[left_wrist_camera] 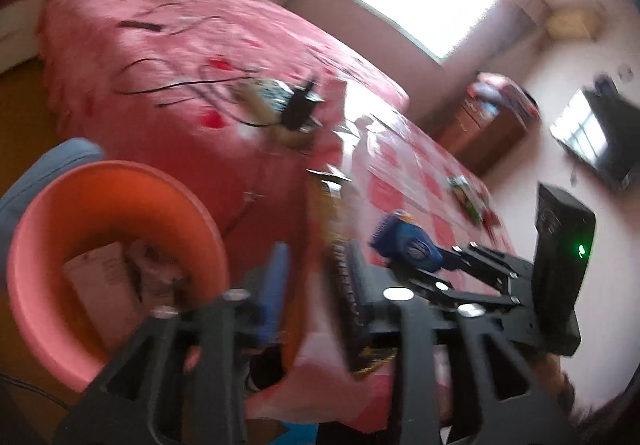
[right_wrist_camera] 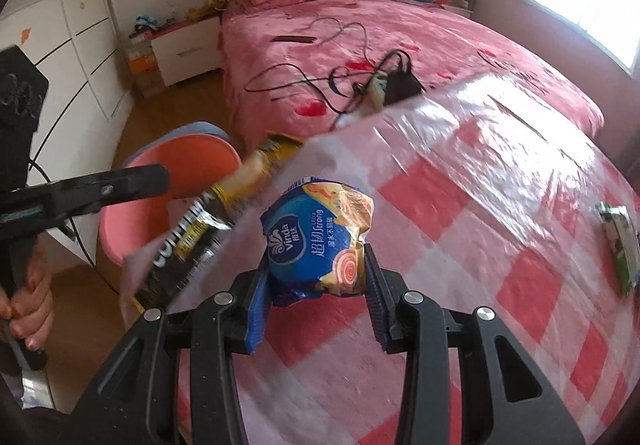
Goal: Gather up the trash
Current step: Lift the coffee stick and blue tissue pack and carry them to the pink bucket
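My right gripper [right_wrist_camera: 316,285] is shut on a crumpled blue tissue packet [right_wrist_camera: 316,241] above the checked table [right_wrist_camera: 460,205]. The left wrist view shows that packet [left_wrist_camera: 408,241] too. A black and yellow wrapper [right_wrist_camera: 208,229] is blurred at the table's left edge, over a pink bin [right_wrist_camera: 192,165], apart from my left gripper [right_wrist_camera: 160,179]. In the left wrist view my left gripper [left_wrist_camera: 312,269] stands open beside the bin [left_wrist_camera: 52,245], which holds paper scraps. The wrapper [left_wrist_camera: 334,201] streaks past its right finger. A green packet [right_wrist_camera: 620,245] lies on the table's far right.
A bed with a pink cover [right_wrist_camera: 400,45] lies behind the table, with cables and a black charger [right_wrist_camera: 400,81] on it. A white nightstand [right_wrist_camera: 184,53] and a wardrobe stand at the left. A hand [right_wrist_camera: 28,293] grips the left tool's handle.
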`<state>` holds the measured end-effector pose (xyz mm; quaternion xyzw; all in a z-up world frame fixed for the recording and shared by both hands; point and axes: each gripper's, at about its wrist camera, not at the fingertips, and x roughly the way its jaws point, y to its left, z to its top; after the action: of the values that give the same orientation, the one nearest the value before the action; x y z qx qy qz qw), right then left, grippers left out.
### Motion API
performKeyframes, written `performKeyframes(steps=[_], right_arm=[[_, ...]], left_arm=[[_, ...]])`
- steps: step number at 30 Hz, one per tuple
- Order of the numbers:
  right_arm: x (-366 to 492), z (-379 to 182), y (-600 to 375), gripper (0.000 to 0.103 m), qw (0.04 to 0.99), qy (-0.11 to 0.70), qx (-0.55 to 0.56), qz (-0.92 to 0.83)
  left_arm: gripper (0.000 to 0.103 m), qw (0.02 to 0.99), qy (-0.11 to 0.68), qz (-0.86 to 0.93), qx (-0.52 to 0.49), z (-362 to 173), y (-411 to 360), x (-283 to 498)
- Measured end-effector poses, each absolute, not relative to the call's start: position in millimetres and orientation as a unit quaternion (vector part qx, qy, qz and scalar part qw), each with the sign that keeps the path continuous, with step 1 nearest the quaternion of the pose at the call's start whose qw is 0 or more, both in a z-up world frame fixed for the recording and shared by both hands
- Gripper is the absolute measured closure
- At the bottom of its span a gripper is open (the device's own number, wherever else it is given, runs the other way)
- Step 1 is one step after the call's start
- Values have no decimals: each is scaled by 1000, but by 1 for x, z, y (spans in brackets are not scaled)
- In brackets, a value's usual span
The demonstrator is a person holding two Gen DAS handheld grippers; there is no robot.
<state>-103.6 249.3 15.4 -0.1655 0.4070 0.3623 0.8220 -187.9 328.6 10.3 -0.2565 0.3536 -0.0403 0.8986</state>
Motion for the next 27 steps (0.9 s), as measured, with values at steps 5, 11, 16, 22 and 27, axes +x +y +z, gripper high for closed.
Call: performKeyframes(steps=[5,11,16,22,27], right_arm=[[-99,12,227,61,829,409,-154,349],[-99,11,214,61,833,405,-139,349],[-99,12,209,61,834,404,-125,355],[-101,13,208,61,832,404,-122,361],[-102,13,214,61,829,408,-121,364]], left_arm=[[47,901,377,-53,-209,7,304,-159],[48,890,412,-28,-195,-6,299,-125],[72,882,419,-18,-216,-15,302,-121],[82,883,404,-2,-240,-13,308,-129],[83,883,387,3,-264,-11,317,-136]])
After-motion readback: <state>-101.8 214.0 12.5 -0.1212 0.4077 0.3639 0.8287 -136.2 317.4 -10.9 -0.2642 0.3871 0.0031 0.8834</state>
